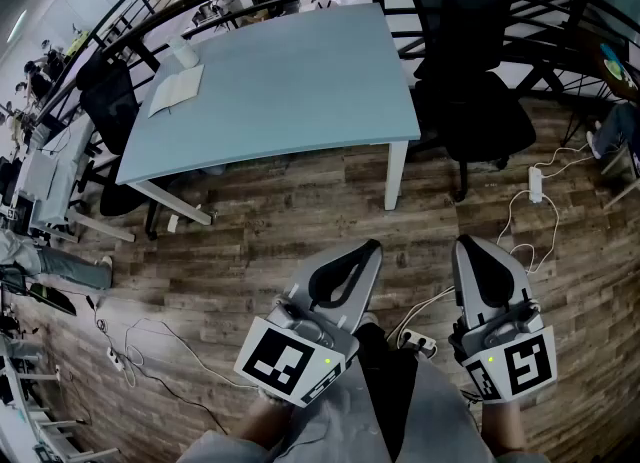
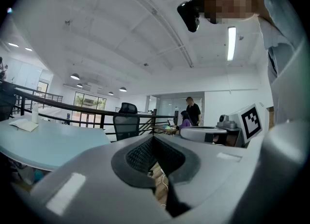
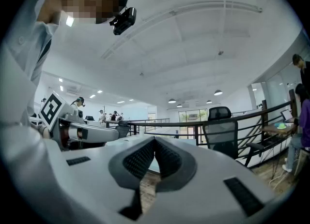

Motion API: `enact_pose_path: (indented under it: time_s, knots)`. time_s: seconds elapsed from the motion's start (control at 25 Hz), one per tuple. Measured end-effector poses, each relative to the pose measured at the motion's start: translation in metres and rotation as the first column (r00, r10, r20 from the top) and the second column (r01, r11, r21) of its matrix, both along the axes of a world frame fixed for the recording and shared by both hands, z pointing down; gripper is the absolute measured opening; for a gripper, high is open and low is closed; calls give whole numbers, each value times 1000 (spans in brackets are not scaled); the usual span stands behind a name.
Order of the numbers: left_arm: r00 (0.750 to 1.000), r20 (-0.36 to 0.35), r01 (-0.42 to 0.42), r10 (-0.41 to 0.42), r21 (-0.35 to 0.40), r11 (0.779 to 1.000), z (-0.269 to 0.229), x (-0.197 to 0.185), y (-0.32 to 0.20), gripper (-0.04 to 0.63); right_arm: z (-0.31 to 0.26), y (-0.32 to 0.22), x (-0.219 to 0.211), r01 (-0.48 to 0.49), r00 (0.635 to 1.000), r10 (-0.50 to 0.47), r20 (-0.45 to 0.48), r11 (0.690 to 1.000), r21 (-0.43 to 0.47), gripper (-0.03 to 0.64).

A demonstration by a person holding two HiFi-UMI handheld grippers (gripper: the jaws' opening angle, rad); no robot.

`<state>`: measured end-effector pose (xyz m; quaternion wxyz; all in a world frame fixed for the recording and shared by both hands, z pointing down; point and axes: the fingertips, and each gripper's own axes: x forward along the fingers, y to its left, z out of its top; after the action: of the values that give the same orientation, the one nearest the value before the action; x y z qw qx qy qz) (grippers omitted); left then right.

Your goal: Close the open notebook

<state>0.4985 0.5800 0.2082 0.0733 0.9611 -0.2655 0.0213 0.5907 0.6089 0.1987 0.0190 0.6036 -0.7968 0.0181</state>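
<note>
Notebook (image 1: 177, 88) lying open, pale pages up, near the far left corner of the table, well apart from both grippers; no contact yet, so likely only the approach in hand. Nearest, left gripper (image 1: 370, 248) and right gripper (image 1: 470, 244) held level, low in front of the body, each claw closed tight and empty, plain in both gripper views. Leave them closed for the walk; no need of a wide claw until within reach of the pages. Next, cross the wood floor (image 1: 260, 216) with care: loose cables (image 1: 130, 346) at the left, a power strip (image 1: 535, 183) at the right, so take the bare boards between. Then come up to the table (image 1: 300, 81) at its near left side, past the white leg (image 1: 397, 176), not round by the black chair (image 1: 108, 101) parked against the left edge. Farthest, at the notebook itself, mind the white cup (image 1: 182, 51) standing just beside its far edge. Rest one closed claw on one half as an anchor, slip the other under the free edge of the opposite half, swing that half over the spine and lay it down flat. Press lightly; probably light paper, apt to slide on the smooth top. Cannot tell from here the run of the spine, so settle that on arrival.
</note>
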Motion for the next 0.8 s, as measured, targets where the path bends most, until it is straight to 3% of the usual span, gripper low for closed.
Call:
enact_pose_path:
  time_s: [0.8]
  knots:
    - [1000,-11,-2,2,-8,1000,7,-8,-30,3,4,-29,-12,-4,1000,4,-14,1000,3,2]
